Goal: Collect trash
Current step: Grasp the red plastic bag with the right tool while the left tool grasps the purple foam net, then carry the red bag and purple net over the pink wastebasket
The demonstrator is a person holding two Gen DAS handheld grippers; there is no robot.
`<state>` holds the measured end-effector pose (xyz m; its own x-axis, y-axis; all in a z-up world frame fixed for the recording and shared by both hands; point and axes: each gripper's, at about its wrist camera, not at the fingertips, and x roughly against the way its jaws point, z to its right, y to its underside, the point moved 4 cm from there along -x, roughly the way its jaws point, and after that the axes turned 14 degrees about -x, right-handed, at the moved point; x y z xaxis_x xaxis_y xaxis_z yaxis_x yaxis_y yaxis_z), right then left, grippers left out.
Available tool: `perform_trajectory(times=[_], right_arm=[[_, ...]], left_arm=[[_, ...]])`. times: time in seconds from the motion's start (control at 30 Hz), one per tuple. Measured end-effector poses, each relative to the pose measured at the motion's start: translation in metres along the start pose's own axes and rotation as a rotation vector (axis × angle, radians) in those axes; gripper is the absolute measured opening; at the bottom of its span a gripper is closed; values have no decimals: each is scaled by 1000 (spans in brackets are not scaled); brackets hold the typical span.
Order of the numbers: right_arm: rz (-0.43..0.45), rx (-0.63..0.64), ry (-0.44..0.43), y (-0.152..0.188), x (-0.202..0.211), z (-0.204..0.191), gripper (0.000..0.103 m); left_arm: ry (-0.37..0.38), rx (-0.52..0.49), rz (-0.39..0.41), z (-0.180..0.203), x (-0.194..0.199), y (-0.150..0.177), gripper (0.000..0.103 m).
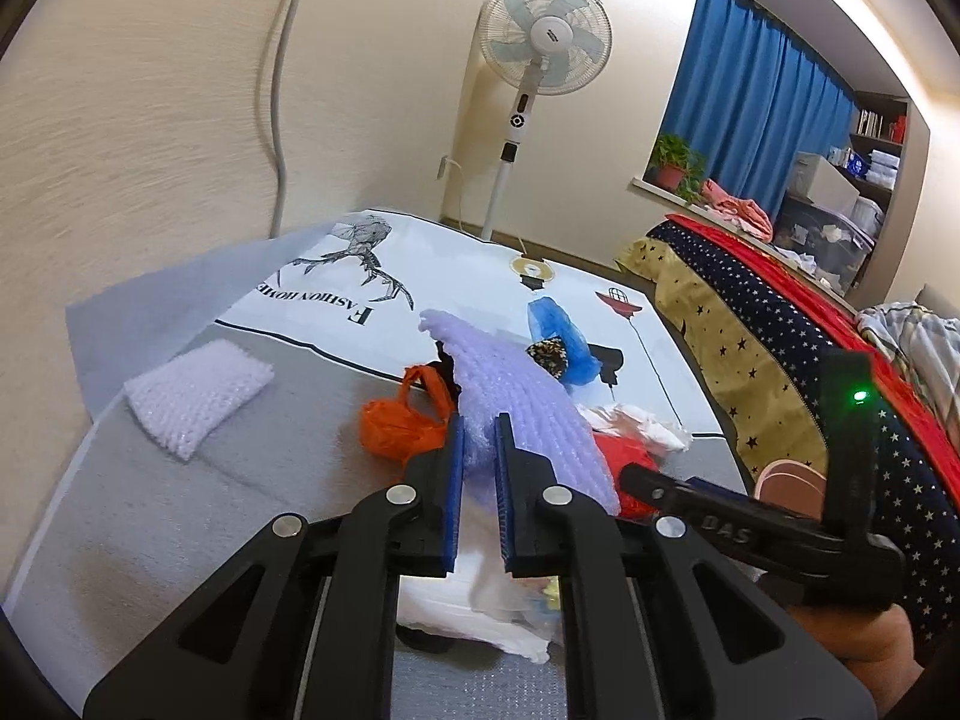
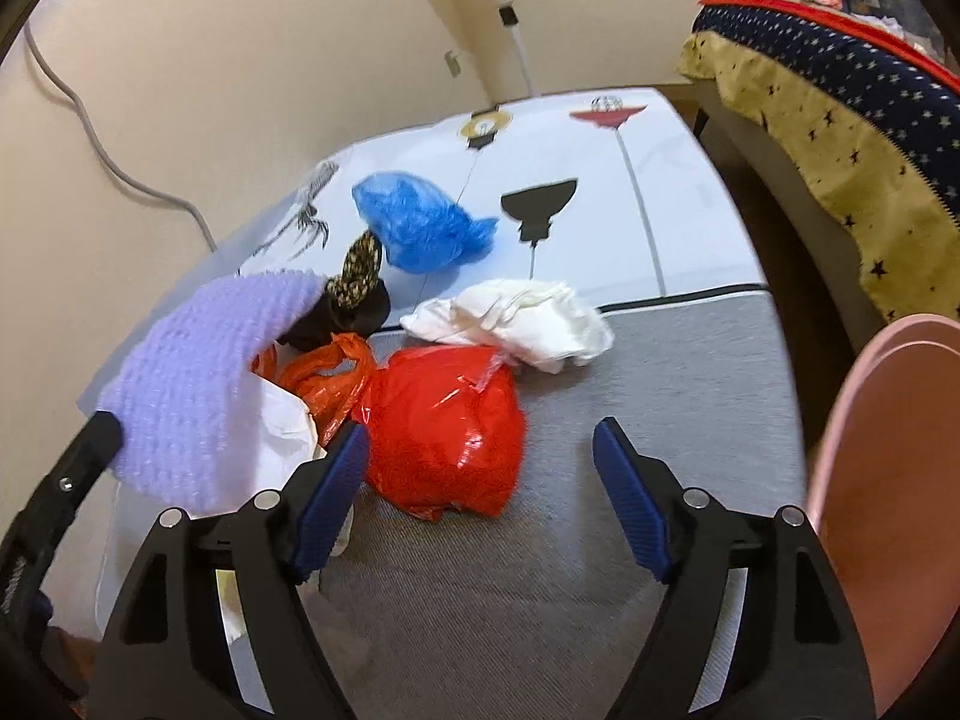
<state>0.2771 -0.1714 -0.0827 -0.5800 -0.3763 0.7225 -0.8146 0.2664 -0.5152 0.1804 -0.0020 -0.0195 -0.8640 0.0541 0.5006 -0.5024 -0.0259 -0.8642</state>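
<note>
- Left tongs (image 1: 479, 450): blue pads pressed together on the near edge of a lilac bubble-wrap sheet (image 1: 528, 414); the sheet rises from the pads and drapes far-right over the pile.
- Right tongs (image 2: 480, 462): jaws wide apart, nothing between the pads, poised over grey table (image 2: 690, 372) surface w/ the red plastic bag (image 2: 444, 426) just beyond the left pad.
- Right-wrist view: the lilac sheet sits at left, covering part of a white bag (image 2: 282, 426) and an orange bag (image 2: 324, 378).
- Orange bag touches the red one on its left side; in left-wrist view it shows left of the held sheet, near the left pad.
- Crumpled white paper/plastic wad (image 2: 522, 324) lies just beyond the red bag, touching its far edge.
- Black item w/ a spotted brown-yellow piece (image 2: 357, 276) sits beyond the orange bag, partly under the lilac sheet.
- Blue crumpled plastic (image 2: 420, 222) lies further off on the white printed cloth (image 2: 600, 258), apart from the main pile.
- 2nd bubble-wrap piece (image 1: 198, 396), white-lilac, lies flat & alone at near-left of the table, well apart from the rest.
- Pink bin rim (image 2: 888, 468) at near right, beside the table edge.
- Bkgd: standing fan (image 1: 540, 54) by far wall, blue curtain (image 1: 762, 102), star-print bedding (image 1: 780, 348) at right.
</note>
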Motion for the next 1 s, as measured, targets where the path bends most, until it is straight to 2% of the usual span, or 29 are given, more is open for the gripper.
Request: perform_trajectory(times=[0.1,0.17,0.2,0.3,0.57,1.0], right_arm=[[-14,31,38,4,-8,-4,75],[-13,41,40,5,-8,-5,64],[-21,43,32,6,-8,-6,54],[-6,58,34,6,-1,-9,51],[78,63,27,3,53,-6,49],[234,78,97,2,150,13,49]], left_arm=[[4,7,4,-2,3,-2,10],[8,12,5,-3,4,-2,10],[9,16,5,-3,5,-3,10],[20,21,11,1,9,-5,10],[26,-17,51,14,28,-16,10],[57,-69,95,42,66,-19,10]])
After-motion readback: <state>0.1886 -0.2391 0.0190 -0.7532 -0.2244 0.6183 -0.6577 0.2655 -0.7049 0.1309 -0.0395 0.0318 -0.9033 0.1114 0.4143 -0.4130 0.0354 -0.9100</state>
